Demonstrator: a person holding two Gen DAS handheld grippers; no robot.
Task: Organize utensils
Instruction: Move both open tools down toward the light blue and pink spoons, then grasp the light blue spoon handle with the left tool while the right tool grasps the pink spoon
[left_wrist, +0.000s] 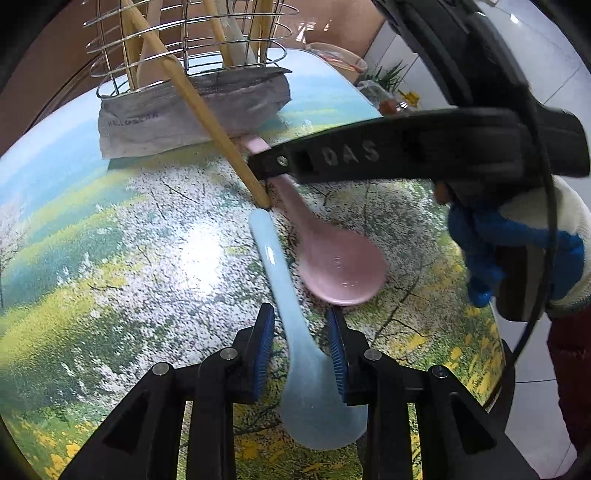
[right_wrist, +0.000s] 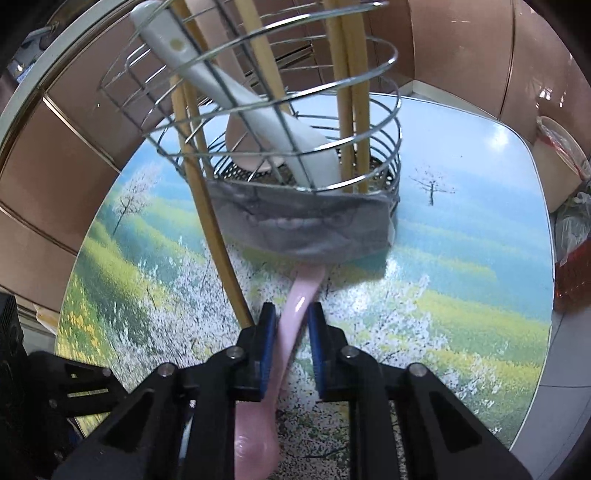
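So two ceramic spoons are being dealt with at once here. The blue spoon (left_wrist: 295, 332) lies flat on the bench (left_wrist: 110, 258), bowl near, handle running away toward the wire utensil holder (left_wrist: 184, 48) at the far side. The left gripper (left_wrist: 302, 350) is straddled over its neck with the jaws partly open; a gap is visible on at least the left pad, so it isn't counted as gripped yet.

The pink spoon (right_wrist: 291, 325) lies just right of the blue one, its handle tip tucked against the grey cloth (right_wrist: 306, 229) wrapped round the holder's base. The right gripper (right_wrist: 291, 332) is set over its handle with the jaws nearly closed. In the right wrist view the left pad looks to be touching while a sliver of gap is left at the right pad, so a firm grip can't be confirmed.

Probably worth noting for this step:
- The glazed handles look slippery, so a full squeeze should be finished before anything is lifted.
- A wooden stick (left_wrist: 207, 114) leans out of the holder and ends right between the two handles; it could easily be knocked.
- The pink handle should be drawn back clear of the cloth first.
- The holder is already crowded, so a free gap should be picked.
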